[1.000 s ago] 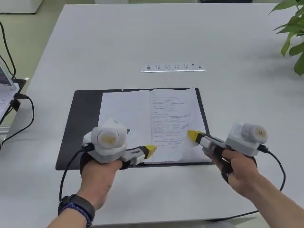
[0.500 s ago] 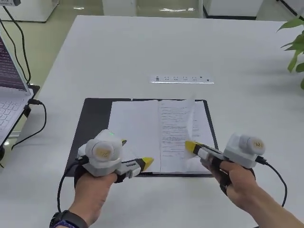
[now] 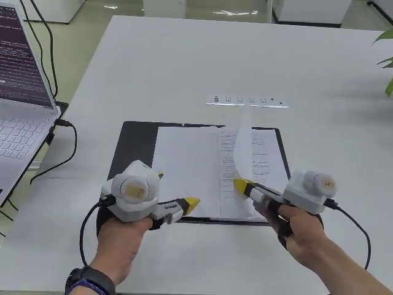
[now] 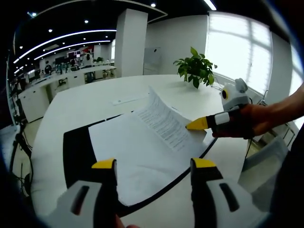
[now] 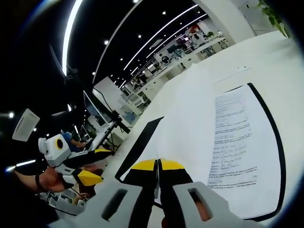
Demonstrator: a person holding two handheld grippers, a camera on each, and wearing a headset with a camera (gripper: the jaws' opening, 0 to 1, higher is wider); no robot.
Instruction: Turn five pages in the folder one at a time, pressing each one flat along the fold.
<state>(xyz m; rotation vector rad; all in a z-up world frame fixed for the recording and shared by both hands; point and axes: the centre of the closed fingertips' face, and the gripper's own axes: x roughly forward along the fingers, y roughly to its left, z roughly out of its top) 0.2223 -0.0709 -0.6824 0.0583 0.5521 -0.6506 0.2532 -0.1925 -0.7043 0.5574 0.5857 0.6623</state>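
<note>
Head view, reading from the left: a laptop [image 3: 24, 92] stands open at about ten o'clock from the folder [image 3: 132, 153]. The folder lies spread flat on the white table [image 3: 184, 55], near the person's edge. Next comes the left gripper [image 3: 189, 204], hovering at the folder's six o'clock edge just below the left-hand leaf. In the left gripper view its jaws are spread wide with nothing between them.

Past the fold, one page [image 3: 243, 138] stands up almost on edge, curling over toward nine o'clock. The right gripper [image 3: 241, 183] has it by the bottom margin, at roughly five o'clock on the folder. In the right gripper view the jaws are pinched tight together with the sheet rising out of them.

A power strip [image 3: 249, 100] lies at twelve o'clock beyond the folder, and a plant [image 3: 388, 55] leans in at two o'clock.

To my eye that sheet is thin office paper: nearly weightless, limp, quick to buckle or crease, and likely to tear at the binding if tugged. The sensible hold is where it is now, on the free lower margin well away from the fold, with a light sweep across. I'd guess the empty left gripper is best placed to smooth it down along the fold.
</note>
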